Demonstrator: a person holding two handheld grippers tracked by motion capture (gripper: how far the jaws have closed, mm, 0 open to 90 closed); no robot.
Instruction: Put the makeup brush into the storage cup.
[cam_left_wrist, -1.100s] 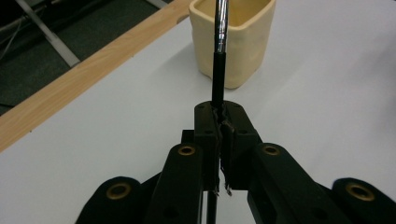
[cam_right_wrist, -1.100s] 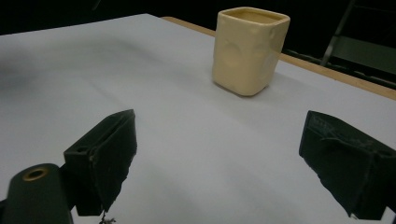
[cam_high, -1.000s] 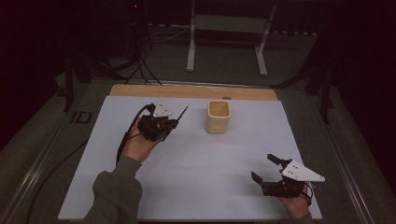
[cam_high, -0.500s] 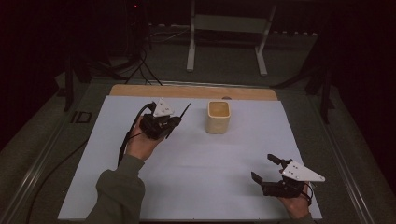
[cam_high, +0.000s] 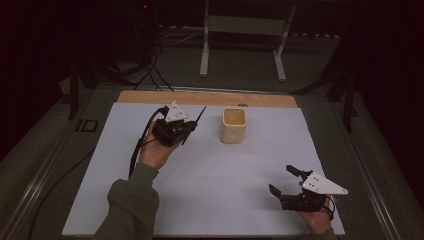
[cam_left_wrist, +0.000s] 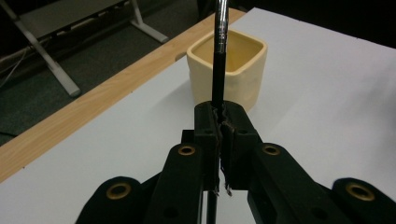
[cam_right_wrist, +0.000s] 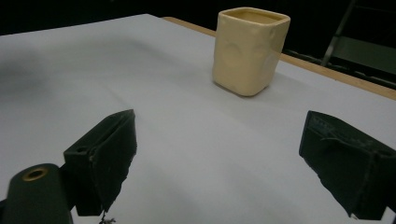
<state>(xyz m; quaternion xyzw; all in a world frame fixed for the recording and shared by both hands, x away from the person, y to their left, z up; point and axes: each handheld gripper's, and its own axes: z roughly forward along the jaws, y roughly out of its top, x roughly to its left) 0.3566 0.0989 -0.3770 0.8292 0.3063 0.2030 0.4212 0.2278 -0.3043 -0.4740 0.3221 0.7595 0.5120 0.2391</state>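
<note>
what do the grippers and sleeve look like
Both grippers are black with two blocky jaws and brass-ringed holes. The left gripper and right gripper each carry a grey three-cornered plate on top. A black cable trails from the left one. The left sleeve is olive green.

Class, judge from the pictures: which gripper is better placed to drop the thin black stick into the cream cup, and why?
Left. The left gripper is shut on the black stick, just beside the cream cup. The right gripper is open, holding nothing, farther off.
</note>
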